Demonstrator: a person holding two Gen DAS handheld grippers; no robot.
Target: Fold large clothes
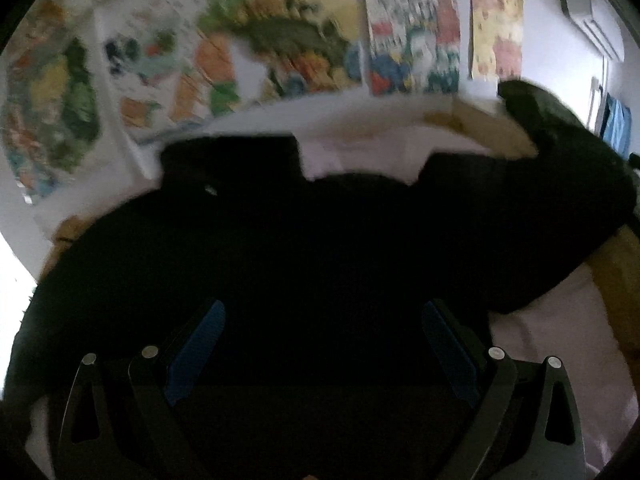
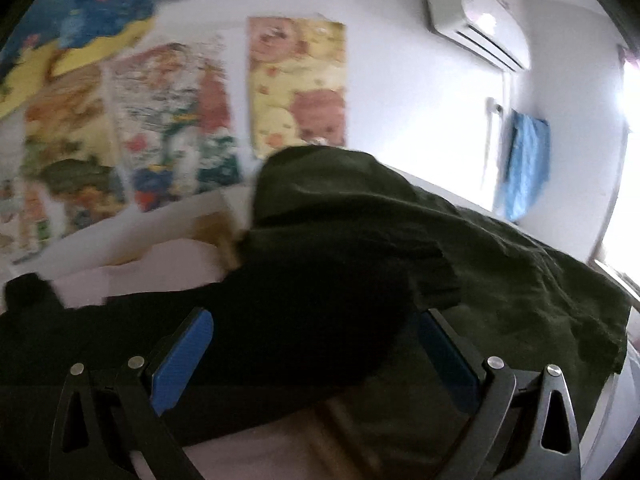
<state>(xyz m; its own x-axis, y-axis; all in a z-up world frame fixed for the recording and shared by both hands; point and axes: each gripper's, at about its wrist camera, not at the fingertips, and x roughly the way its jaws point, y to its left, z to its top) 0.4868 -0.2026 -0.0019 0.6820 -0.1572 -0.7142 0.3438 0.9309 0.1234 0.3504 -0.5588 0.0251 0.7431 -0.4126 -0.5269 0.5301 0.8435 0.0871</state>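
Black garment [image 1: 280, 264] lies on the bed across 12 o'clock of our left gripper [image 1: 322, 356], long axis 9-to-3. Right gripper [image 2: 316, 360] at its 3 end, olive garment [image 2: 500, 280] beside. Both grippers' jaws apart, nothing clamped.

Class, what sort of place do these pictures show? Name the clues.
Probably a bedroom: a white wall air conditioner, colourful picture posters on the wall, and pale pink bedding under dark clothes.
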